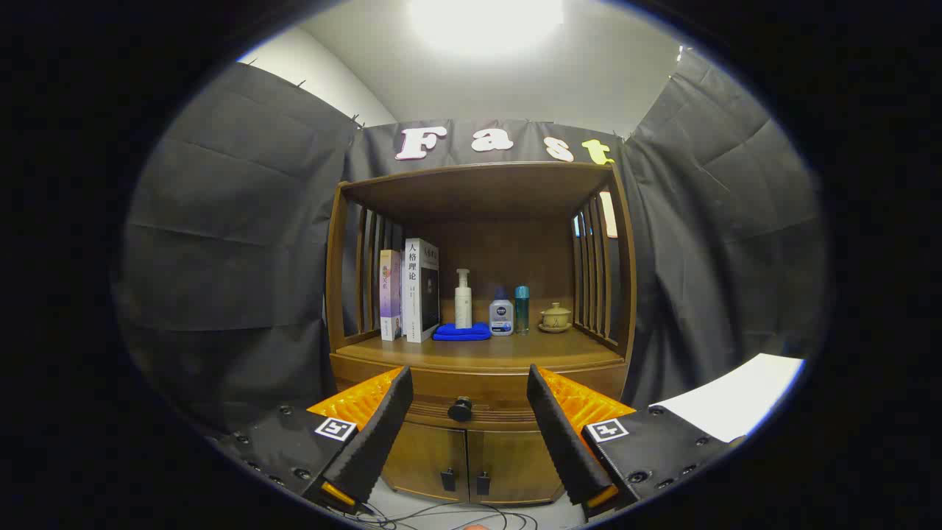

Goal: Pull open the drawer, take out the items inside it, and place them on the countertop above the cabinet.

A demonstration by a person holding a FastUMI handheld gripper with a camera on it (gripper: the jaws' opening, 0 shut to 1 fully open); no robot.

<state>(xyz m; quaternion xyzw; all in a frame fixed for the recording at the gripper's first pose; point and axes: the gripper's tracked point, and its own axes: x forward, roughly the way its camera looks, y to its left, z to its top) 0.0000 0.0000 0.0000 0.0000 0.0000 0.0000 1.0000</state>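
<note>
The hand-held gripper (467, 397) is spread wide, holding nothing, facing the wooden cabinet (478, 353). The drawer (478, 412) sits closed beneath the worktop (486, 352), its dark knob (461, 408) framed between the fingers, beyond their tips. On the worktop stand books (412, 291), a blue cloth (462, 333) and bottles (502, 316).

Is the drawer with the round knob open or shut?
Shut. The drawer sits flush with the cabinet front, its knob untouched between and beyond the open gripper fingers.

Black cloth walls (221, 243), white ceiling (589, 81), bright lamp (486, 22).
</note>
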